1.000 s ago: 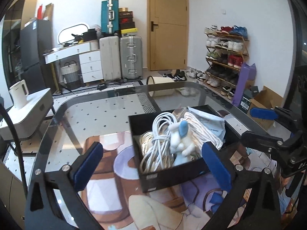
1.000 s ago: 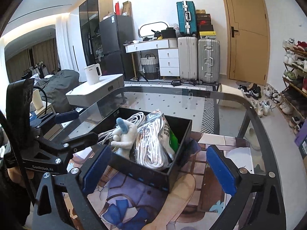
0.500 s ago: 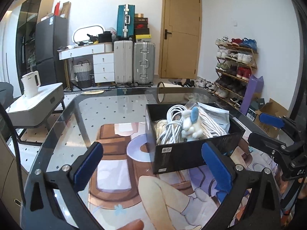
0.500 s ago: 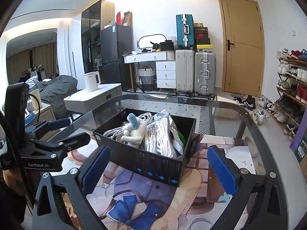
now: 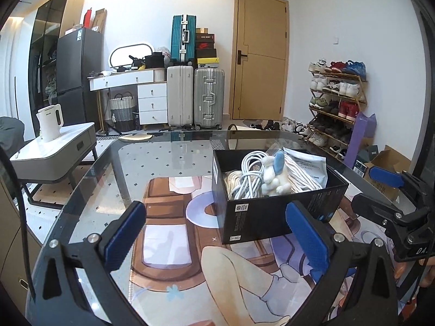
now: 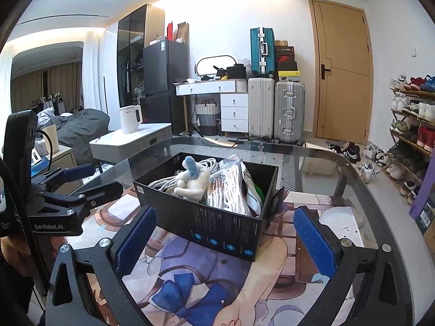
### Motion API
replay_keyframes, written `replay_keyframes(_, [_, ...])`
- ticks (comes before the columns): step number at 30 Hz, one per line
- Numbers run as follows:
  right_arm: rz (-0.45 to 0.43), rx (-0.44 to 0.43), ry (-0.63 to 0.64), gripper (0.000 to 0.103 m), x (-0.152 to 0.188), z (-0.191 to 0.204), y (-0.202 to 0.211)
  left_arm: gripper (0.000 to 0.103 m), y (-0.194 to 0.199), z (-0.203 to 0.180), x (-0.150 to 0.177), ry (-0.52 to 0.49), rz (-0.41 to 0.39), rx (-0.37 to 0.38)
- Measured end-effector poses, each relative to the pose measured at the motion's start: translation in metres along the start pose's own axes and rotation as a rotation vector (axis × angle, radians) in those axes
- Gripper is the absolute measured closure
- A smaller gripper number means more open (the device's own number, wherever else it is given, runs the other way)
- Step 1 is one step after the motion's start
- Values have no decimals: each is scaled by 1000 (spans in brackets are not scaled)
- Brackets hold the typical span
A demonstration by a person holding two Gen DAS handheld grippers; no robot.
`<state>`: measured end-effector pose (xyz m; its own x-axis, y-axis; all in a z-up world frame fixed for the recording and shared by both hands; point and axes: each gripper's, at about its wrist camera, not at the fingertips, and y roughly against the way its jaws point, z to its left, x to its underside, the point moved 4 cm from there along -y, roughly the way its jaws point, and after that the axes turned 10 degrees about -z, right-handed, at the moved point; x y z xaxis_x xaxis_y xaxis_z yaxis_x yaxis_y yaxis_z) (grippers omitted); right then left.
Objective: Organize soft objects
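Note:
A black cardboard box [image 5: 272,217] [image 6: 217,231] stands on the glass table [image 5: 168,157]. Inside lie a white plush toy with a blue ear [image 5: 273,174] [image 6: 191,180], coiled white cables [image 5: 243,182] and bagged white cords [image 6: 231,190]. My left gripper [image 5: 214,233] is open and empty, held back from the box's near side. My right gripper [image 6: 223,239] is open and empty, in front of the box's other side. Each gripper shows in the other's view: the right gripper at the right edge [image 5: 394,198], the left gripper at the left edge [image 6: 70,187].
A printed anime mat [image 6: 212,285] covers the table under the box. Past the table are a white side table with a kettle [image 5: 50,122], suitcases [image 5: 195,97], a door [image 5: 258,68] and a shoe rack [image 5: 337,103].
Both grippers have drawn back from the box and levelled out, so the box looks smaller and farther. The box's contents have not moved. Both grippers stay open.

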<state>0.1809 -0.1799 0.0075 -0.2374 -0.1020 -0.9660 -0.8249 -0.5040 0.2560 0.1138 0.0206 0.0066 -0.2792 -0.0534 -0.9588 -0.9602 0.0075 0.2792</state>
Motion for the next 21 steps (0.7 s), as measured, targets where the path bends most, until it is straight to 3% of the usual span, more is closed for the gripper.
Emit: replay_keyframes(21, [-70, 42, 18, 1, -3, -1, 14, 0, 2, 4, 2, 15, -12, -7])
